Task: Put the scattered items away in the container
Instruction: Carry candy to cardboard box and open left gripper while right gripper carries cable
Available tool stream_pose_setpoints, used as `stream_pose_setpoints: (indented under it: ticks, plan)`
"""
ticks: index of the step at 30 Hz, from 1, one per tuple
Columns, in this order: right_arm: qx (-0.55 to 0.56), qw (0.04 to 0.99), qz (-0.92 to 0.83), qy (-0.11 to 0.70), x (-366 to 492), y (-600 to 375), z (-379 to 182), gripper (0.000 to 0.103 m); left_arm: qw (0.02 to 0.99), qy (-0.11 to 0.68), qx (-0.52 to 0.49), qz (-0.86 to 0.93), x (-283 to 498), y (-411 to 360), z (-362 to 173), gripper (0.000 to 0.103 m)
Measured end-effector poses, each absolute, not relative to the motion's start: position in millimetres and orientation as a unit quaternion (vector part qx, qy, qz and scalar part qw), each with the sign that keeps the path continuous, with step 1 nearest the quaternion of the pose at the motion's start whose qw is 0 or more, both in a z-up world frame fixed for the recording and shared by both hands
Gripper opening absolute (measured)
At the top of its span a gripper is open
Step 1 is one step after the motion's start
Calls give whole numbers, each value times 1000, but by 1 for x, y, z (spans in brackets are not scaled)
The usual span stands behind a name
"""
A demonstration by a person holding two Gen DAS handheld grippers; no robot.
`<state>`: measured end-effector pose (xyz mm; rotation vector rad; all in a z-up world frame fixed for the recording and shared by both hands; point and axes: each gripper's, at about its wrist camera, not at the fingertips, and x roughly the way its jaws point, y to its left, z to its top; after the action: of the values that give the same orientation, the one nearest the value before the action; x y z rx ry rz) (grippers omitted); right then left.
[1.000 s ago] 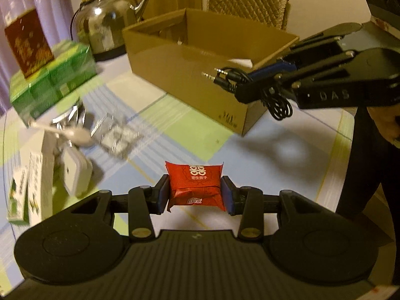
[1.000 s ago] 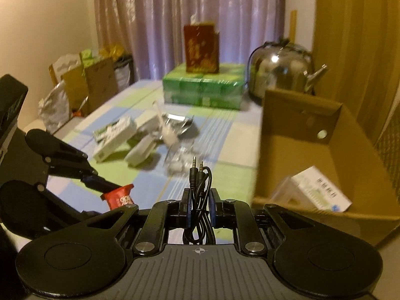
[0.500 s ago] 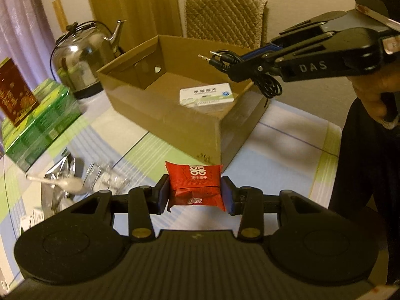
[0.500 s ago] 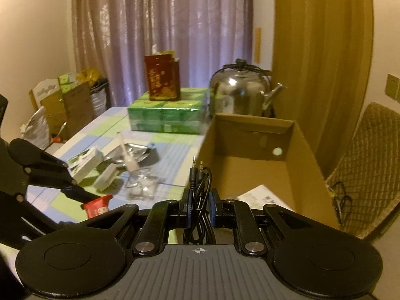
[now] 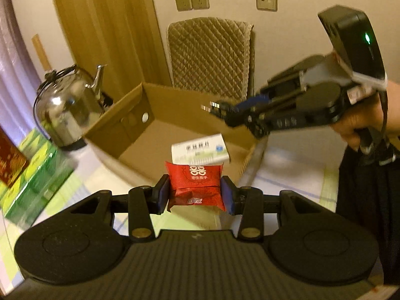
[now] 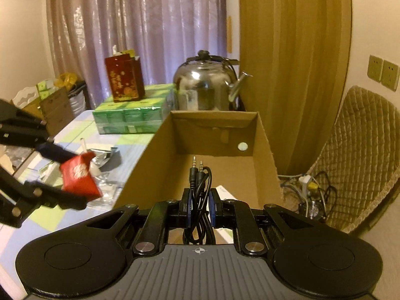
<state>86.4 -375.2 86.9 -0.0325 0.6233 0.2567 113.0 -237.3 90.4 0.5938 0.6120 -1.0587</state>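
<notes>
My left gripper is shut on a red snack packet and hovers by the near left side of the open cardboard box. A white medicine carton lies inside the box. My right gripper is shut on a coiled black audio cable with two jack plugs, held over the near end of the cardboard box. In the right wrist view the left gripper and its red packet appear at the left; in the left wrist view the right gripper is above the box's right side.
A steel kettle stands behind the box beside stacked green packs topped by a red box. Foil wrappers and clear packets lie on the checked tablecloth left of the box. A padded chair stands at the wall; a person's hand holds the right gripper.
Both grippers have risen and moved toward the box with their loads. The right gripper has swung over the box's opening; the left one now looks into the box from its near side.
</notes>
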Motion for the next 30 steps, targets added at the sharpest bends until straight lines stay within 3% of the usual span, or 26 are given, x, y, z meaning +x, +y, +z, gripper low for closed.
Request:
stream_pose_setpoints:
  ticks: [13,23,27,30]
  plan:
    - [18,934,115,336,127,-405,61,11,731,305,323,-517,157,-315,49,38]
    - [24,931,120,345,139,-414,49,11,699,343,312,-544,168,-330,14,38]
    - [26,930,118,346,140,-416,47,11,689,356,307,-552,167,-335,9,45]
    - [23,930,118,348,141,-417,46,11,692,353,312,-547,165,-335,8,45]
